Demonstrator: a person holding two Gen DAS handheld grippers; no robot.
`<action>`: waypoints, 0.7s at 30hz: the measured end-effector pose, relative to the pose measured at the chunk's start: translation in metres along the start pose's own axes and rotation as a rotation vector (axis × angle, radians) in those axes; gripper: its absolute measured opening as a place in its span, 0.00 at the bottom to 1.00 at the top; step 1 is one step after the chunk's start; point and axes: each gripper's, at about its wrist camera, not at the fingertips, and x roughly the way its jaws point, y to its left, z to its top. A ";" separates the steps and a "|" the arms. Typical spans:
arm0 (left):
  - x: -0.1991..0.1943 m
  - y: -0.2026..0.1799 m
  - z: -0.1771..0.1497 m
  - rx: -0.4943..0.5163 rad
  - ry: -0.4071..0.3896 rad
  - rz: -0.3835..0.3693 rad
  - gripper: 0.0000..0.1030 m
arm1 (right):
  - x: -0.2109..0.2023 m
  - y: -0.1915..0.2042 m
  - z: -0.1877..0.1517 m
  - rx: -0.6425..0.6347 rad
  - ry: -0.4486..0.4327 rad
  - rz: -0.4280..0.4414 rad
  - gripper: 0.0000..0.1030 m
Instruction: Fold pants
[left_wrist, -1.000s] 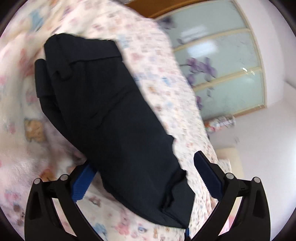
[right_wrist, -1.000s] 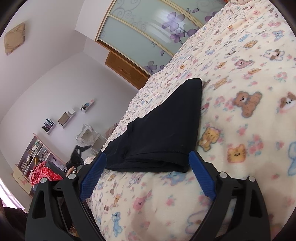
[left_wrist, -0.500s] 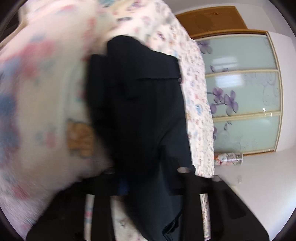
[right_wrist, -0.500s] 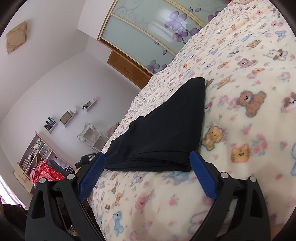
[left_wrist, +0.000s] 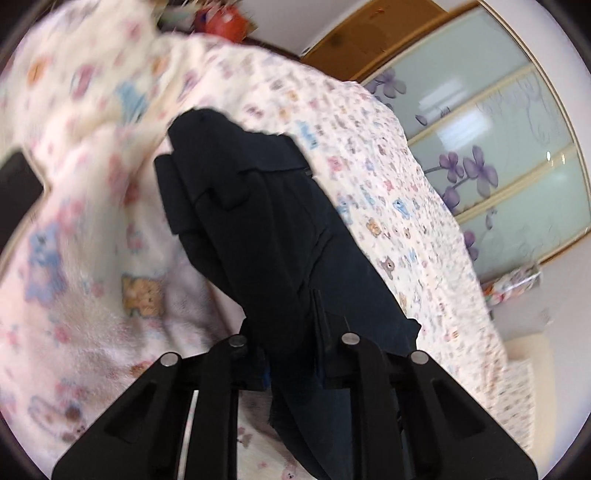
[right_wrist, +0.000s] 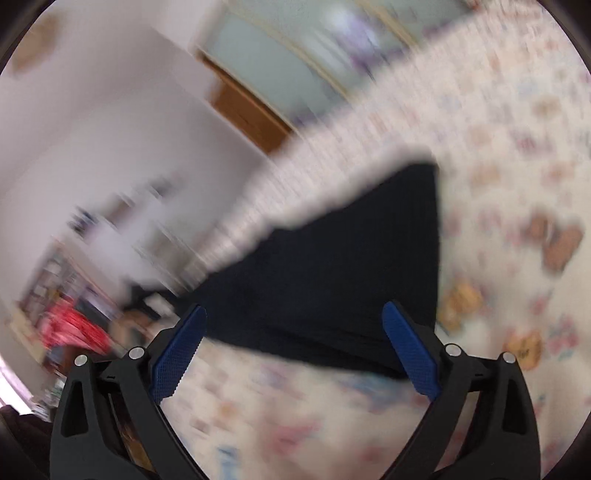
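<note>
The black pants (left_wrist: 266, 229) lie folded lengthwise on a cream blanket with teddy bear prints (left_wrist: 92, 258). My left gripper (left_wrist: 291, 343) is shut on the near end of the pants, with dark cloth bunched between its fingers and hanging below them. In the right wrist view the pants (right_wrist: 351, 266) show as a dark wedge on the blanket (right_wrist: 517, 184), blurred by motion. My right gripper (right_wrist: 291, 347) is open and empty, its blue pads (right_wrist: 410, 350) just over the pants' near edge.
A wardrobe with frosted glass doors and purple flowers (left_wrist: 498, 147) stands beyond the bed. A wooden door (right_wrist: 247, 110) and wall shelves with red clutter (right_wrist: 70, 325) are at the left in the right wrist view.
My left gripper has closed on the near end of the pants and swung its view. My right gripper stays open and has moved closer to the pants' edge, now blurred by motion.
</note>
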 end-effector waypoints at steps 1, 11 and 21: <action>-0.005 -0.008 -0.001 0.029 -0.011 0.012 0.15 | 0.005 -0.005 -0.001 0.012 0.027 -0.010 0.95; -0.051 -0.141 -0.045 0.458 -0.150 0.065 0.15 | -0.057 -0.048 0.001 0.297 -0.235 0.228 0.95; -0.048 -0.274 -0.251 1.182 -0.187 -0.012 0.18 | -0.081 -0.060 -0.001 0.363 -0.320 0.242 0.95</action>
